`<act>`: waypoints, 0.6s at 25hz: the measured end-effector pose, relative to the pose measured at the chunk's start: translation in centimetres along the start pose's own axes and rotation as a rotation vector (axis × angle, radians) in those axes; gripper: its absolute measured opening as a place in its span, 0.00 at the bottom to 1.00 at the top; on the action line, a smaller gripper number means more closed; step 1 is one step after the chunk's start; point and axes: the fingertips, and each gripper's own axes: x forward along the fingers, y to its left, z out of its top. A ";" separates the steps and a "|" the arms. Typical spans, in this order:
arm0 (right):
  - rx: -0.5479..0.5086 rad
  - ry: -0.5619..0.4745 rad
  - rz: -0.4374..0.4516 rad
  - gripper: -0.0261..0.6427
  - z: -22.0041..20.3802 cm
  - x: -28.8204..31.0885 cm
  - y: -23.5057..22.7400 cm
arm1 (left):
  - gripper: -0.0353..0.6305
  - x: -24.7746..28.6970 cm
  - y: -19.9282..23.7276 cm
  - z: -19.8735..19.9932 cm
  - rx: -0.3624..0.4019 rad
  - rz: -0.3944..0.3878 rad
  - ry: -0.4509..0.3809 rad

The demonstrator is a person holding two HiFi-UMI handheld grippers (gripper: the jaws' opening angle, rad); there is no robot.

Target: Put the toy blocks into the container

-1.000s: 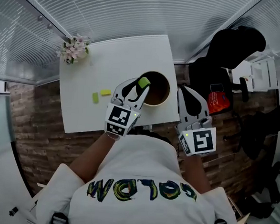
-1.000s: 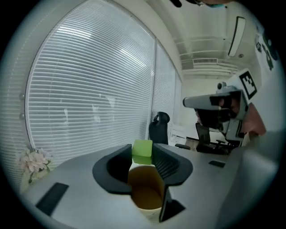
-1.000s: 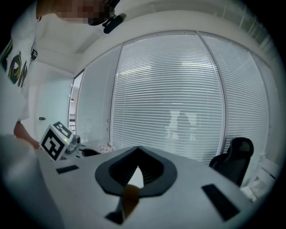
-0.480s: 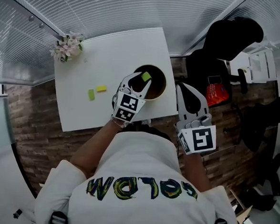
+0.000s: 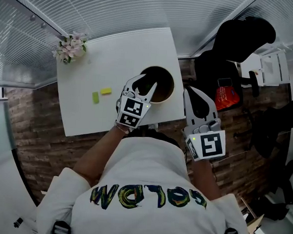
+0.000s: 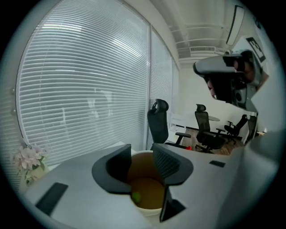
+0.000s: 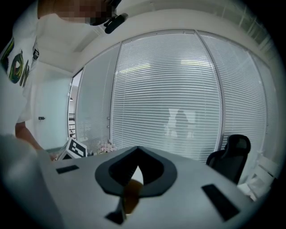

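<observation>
Hovering at the near rim of the round container (image 5: 165, 83), cream outside and brown inside, the left gripper (image 5: 146, 84) points down into its mouth so that anything let go falls inside and not onto the white table (image 5: 116, 52). Its jaws have just been opening and now stand apart with nothing between them. Seen past them, a small lime-green toy block (image 6: 135, 197) lies on the container's brown floor, close to the near wall. The right gripper (image 7: 136, 170) waits off the table's right edge, beside the container but not touching it, its jaws closed together on nothing; it seems parked there to stay clear of the working hand. Two more pieces lie on the table to the left of the container, well apart from it: a green rectangular block (image 5: 96, 97) and, just beside it, a yellow rectangular block (image 5: 106, 91). A small bunch of pink artificial flowers (image 5: 70, 47) sits at the far left corner, out of the way. To my eye one block is home and two are left, both nearer the left gripper.
</observation>
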 end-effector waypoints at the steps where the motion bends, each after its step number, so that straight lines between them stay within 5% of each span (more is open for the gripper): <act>1: 0.000 0.000 0.005 0.05 0.0 0.1 0.1 | 0.30 -0.3 0.1 0.3 -0.004 0.005 -0.009; 15: -0.030 -0.031 0.127 0.05 1.8 2.6 3.8 | 0.20 -10.3 4.6 5.2 -0.101 0.168 -0.180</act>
